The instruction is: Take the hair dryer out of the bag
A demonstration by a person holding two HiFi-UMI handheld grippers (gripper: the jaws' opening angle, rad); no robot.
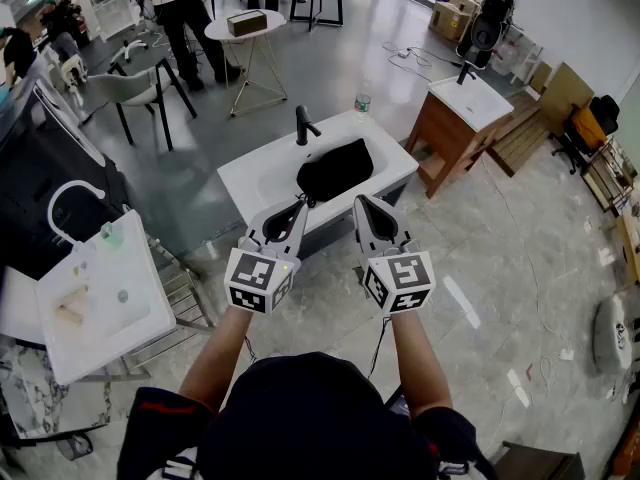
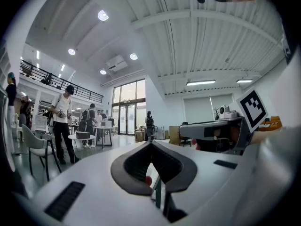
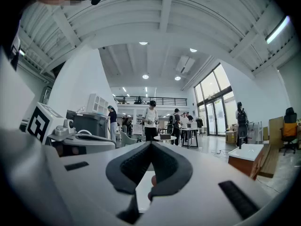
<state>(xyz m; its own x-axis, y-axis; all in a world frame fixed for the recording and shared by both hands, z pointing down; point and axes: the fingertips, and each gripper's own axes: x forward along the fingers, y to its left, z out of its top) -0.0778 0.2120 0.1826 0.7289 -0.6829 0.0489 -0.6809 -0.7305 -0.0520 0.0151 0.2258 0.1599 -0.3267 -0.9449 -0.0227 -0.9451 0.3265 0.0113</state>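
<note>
One black bag point(image 1: 335, 168) in white basin counter point(image 1: 262, 176), long axis along basin, from one faucet point(image 1: 303, 125) toward far right; hair dryer not seen. Two grippers level, near basin: left gripper point(image 1: 299, 208), right gripper point(image 1: 361, 204), fingers together, empty

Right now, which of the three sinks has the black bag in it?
The middle sink, straight ahead; the black bag lies in its basin. The wooden-cabinet sink and left sink have none.

we see bright, even light from ceiling lights point(image 2: 104, 15) and tall windows point(image 3: 214, 86). both gripper views warp and darken at their edges. the floor point(image 1: 330, 68) gleams.
</note>
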